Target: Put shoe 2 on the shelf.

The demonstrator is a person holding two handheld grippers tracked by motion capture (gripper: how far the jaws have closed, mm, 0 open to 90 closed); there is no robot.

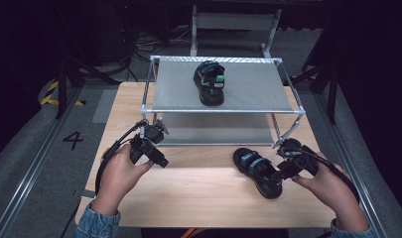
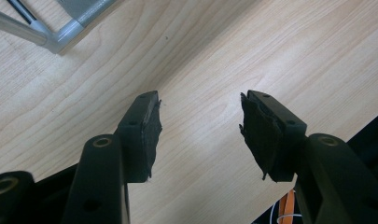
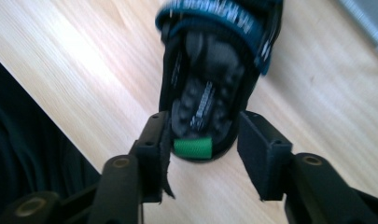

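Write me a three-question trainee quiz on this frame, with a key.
1. True or false: the left gripper has something between its pads.
2. Which end of the sandal on the table sits between the right gripper jaws: A) heel, B) toe?
3. Where is the other sandal?

Key:
1. False; only bare table lies below.
2. A.
3. On the top level of the shelf rack.

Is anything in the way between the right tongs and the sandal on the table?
No. The right tongs already straddle the heel of the sandal on the table, with nothing else between them. One pad looks to touch its side; the other shows a small gap.
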